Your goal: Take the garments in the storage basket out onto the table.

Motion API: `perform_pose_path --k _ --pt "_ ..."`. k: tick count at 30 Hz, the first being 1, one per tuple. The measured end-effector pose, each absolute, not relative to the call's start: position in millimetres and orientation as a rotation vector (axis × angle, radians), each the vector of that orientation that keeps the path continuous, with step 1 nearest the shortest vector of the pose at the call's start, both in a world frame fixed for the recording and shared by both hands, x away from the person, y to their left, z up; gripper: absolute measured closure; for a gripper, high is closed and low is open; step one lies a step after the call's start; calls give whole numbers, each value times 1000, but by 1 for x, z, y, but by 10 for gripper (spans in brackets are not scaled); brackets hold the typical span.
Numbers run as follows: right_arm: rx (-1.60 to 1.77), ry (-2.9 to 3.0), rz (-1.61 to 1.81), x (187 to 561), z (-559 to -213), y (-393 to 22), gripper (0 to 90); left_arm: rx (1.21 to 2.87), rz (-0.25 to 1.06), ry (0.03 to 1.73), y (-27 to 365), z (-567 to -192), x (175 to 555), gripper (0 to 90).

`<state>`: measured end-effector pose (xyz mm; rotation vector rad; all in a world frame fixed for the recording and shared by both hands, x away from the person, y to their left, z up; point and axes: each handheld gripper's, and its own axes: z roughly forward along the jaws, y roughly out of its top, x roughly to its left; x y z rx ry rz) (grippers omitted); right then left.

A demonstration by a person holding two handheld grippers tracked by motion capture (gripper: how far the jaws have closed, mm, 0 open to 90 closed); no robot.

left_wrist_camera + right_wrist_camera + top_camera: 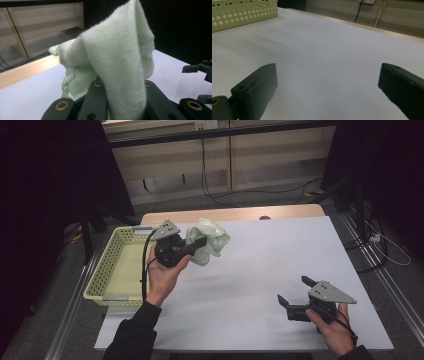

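Observation:
A pale green towel [209, 240] is bunched up and held off the white table [260, 270], just right of the basket. My left gripper [199, 244] is shut on it; in the left gripper view the towel [117, 57] rises as a folded peak from between the black jaws. My right gripper [293, 291] rests low near the table's front right with its jaws wide apart and nothing between them. In the right gripper view its two fingertips [259, 85] frame bare white tabletop.
A pale yellow perforated basket [107, 270] stands at the table's left edge, also seen as the basket [242, 12] in the right gripper view. A wooden strip [230, 213] runs along the far edge. Cables lie on the floor beyond.

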<state>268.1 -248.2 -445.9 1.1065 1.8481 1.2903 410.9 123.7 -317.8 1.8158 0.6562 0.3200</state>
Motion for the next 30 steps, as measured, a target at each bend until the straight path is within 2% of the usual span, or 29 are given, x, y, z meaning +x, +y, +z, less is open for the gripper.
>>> perform_pose_path --k 30 --pt "1112 1851 1286 266 -446 -249 15 1987 194 616 62 -364 399 838"
